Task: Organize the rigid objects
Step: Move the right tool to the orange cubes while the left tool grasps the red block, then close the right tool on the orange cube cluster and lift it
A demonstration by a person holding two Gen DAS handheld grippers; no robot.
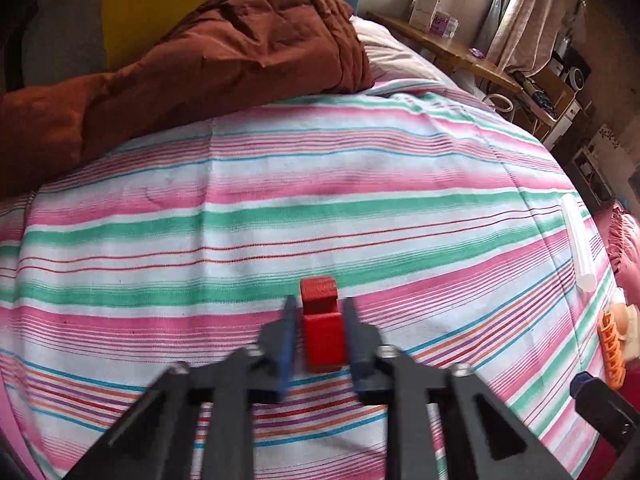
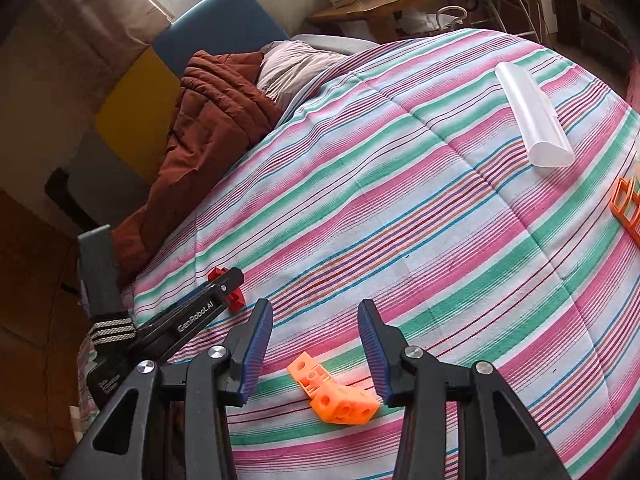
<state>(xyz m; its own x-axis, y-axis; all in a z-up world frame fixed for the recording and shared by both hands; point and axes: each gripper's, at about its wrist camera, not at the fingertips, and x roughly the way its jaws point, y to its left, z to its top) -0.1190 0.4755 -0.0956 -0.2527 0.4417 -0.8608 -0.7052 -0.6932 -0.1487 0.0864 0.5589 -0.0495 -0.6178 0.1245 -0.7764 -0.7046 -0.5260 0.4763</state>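
My left gripper point(image 1: 320, 308) has its blue-padded fingers close on both sides of a red plastic block point(image 1: 322, 330) that lies on the striped bedspread point(image 1: 280, 208); there is a slight gap on the left side. The same red block point(image 2: 228, 292) shows in the right wrist view, partly hidden by the left gripper. My right gripper point(image 2: 316, 328) is open and empty, with an orange block with holes point(image 2: 336, 394) lying on the bedspread between and just below its fingers. A translucent white tube point(image 2: 532, 116) lies at the far right of the bed, also in the left wrist view point(image 1: 578, 244).
An orange frame-like part point(image 2: 628, 208) lies at the bed's right edge, also in the left wrist view point(image 1: 612, 352). A rust-brown quilt point(image 1: 200, 72) and a pillow point(image 2: 292, 64) lie at the head of the bed. A wooden desk point(image 2: 392, 4) with boxes stands beyond.
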